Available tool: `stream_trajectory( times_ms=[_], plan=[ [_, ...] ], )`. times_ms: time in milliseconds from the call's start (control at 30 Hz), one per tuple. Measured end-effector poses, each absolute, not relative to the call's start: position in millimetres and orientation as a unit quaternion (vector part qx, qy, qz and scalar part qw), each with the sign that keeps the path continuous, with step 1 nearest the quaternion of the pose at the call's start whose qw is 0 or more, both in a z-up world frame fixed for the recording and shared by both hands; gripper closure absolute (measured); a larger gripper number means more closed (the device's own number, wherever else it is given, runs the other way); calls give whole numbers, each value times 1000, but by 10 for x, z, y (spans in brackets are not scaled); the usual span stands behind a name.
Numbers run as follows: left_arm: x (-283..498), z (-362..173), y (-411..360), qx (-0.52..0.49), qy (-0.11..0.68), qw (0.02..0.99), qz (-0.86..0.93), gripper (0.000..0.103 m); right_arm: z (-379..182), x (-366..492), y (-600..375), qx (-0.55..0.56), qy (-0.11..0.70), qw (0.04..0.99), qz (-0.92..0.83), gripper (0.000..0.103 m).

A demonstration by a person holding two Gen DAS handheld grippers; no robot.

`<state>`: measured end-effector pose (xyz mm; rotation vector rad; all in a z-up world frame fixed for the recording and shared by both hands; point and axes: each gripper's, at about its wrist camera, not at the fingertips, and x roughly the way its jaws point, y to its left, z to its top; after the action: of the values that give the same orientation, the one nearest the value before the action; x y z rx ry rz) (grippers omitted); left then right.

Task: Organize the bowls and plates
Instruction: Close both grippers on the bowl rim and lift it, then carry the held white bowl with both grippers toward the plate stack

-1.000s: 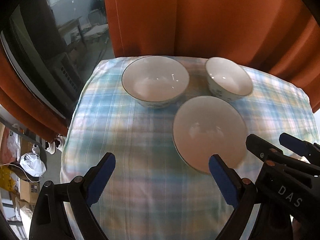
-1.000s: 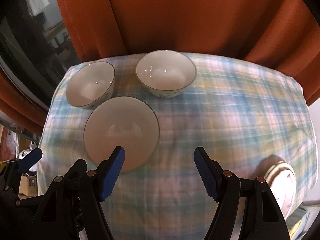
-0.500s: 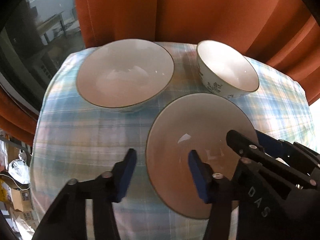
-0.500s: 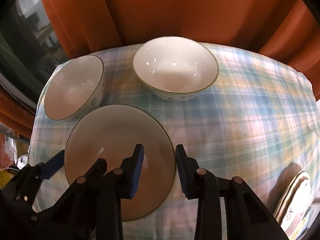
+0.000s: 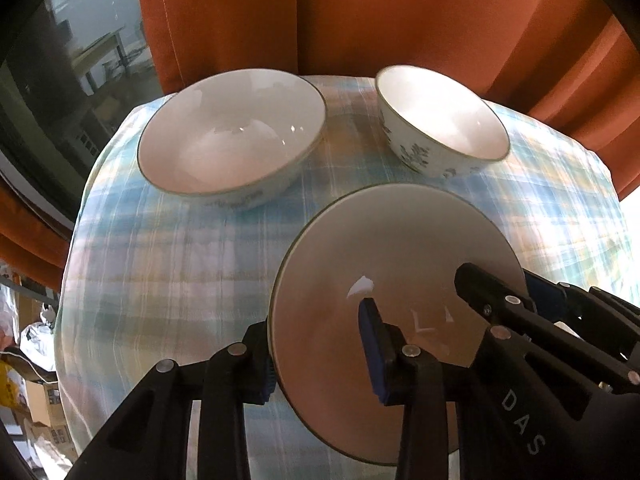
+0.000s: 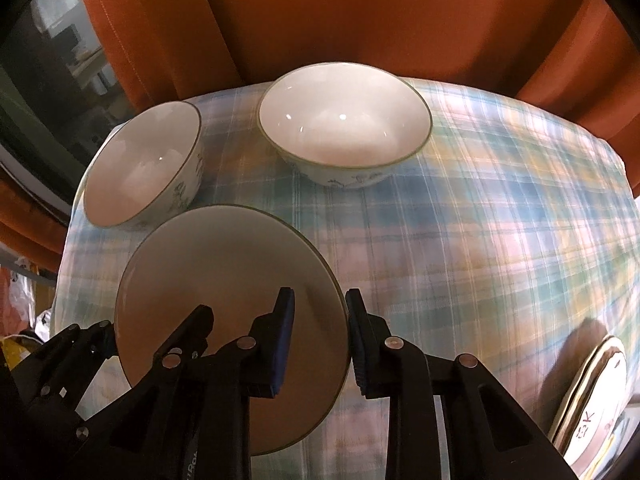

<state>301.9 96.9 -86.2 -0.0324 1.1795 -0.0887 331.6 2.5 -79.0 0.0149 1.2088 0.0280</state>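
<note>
On the blue plaid tablecloth (image 5: 168,264), the left gripper (image 5: 320,344) has just closed across the left rim of the shallow white ceramic plate (image 5: 384,248); the right gripper (image 6: 320,332) has just closed across its right rim, both pinching it

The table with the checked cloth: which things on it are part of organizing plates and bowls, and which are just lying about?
Part of the job:
- near bowl, gripped at opposite rims by the left gripper and right gripper
- wide bowl
- small floral bowl
- stacked plates at the table edge

Just lying about:
- orange curtain
- cardboard boxes
</note>
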Motion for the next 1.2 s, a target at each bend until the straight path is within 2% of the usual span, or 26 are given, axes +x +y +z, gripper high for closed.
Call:
stream_trajectory(
  times_ms=[833,1200],
  plan=[
    [1868,-559,-257,-28,540,841,19,68,-483,2232,-1247,20,555,827,88,73],
    [1380,-545,-569,-33,534,844,40,68,-451,1766,-1588,21,551,826,119,73]
  ],
)
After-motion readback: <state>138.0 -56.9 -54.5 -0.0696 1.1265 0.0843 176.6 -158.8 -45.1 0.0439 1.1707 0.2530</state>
